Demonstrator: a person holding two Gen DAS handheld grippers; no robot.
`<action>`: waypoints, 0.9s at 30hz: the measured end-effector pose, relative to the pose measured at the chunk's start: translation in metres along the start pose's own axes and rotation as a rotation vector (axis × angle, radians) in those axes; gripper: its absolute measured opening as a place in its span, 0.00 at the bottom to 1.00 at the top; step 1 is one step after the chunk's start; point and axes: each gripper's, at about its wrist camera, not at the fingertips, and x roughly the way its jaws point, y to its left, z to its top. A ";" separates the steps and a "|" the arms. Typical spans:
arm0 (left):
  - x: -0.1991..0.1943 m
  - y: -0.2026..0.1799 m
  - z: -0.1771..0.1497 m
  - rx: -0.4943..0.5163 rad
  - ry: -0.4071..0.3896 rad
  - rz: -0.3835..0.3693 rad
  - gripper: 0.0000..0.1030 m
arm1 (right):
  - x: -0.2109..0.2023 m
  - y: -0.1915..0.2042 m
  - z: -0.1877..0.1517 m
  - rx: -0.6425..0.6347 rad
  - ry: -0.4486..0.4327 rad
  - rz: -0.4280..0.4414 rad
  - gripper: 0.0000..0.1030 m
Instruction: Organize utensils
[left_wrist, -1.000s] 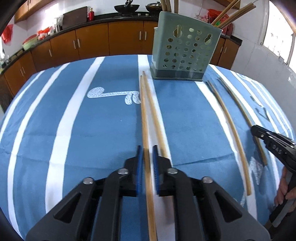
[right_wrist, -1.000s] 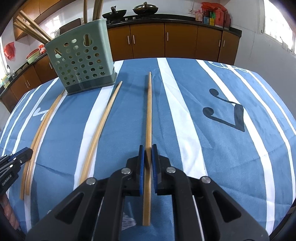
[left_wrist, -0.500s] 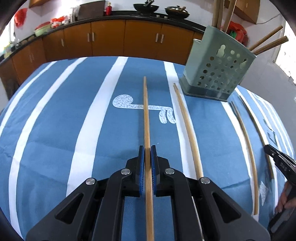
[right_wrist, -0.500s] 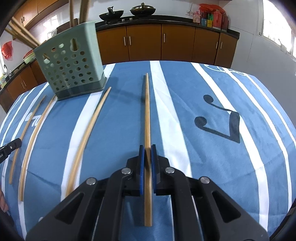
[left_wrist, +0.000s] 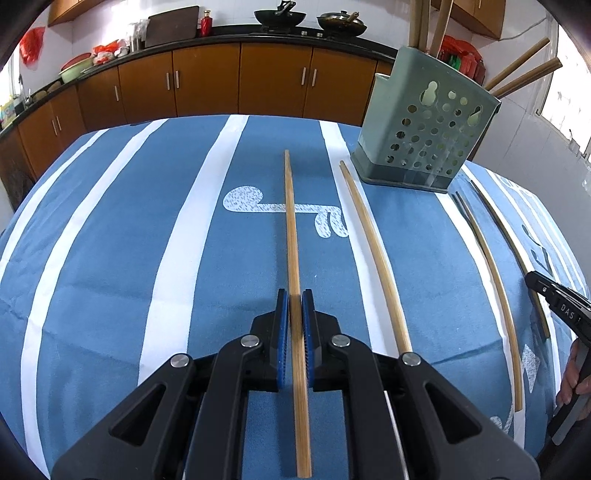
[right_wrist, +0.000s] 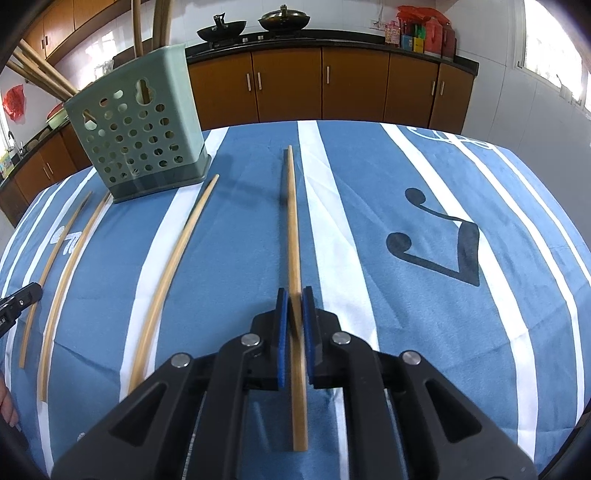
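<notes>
Left wrist view showed the left gripper (left_wrist: 295, 314) clamped on a bamboo chopstick (left_wrist: 291, 236), its blue pads pressed against the shaft roughly two thirds of the way back from the far tip, the stick pointing out over the blue striped tablecloth (left_wrist: 110, 258). A second chopstick (left_wrist: 373, 258) lay loose just to its right, and two more (left_wrist: 491, 266) lay further right near the other gripper's tip. The green perforated utensil holder (left_wrist: 428, 136) stood at the far right of the table, several sticks already leaning in it. In the right wrist view the right gripper (right_wrist: 295, 314) likewise pinched its own chopstick (right_wrist: 293, 229), with the holder (right_wrist: 136, 140) off to the far left and three loose sticks (right_wrist: 173, 266) lying between. The risk, as I judged it, lay in the grip: each stick was round, smooth and held well off its middle, so a quick swing toward the holder could let it pivot or slide between the pads. Both hands heading for the same holder could also cross or clash, and a long overhanging tip might knock the light basket or catch its rim instead of dropping in.
</notes>
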 end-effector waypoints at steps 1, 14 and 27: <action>0.000 0.001 0.000 -0.006 0.000 -0.005 0.09 | 0.000 0.000 0.000 -0.003 0.000 0.000 0.14; 0.000 0.004 0.000 -0.026 -0.001 -0.020 0.09 | 0.000 0.003 0.000 -0.013 0.001 0.002 0.26; 0.000 0.005 0.000 -0.031 -0.001 -0.027 0.09 | 0.000 0.003 0.000 -0.010 0.001 0.006 0.26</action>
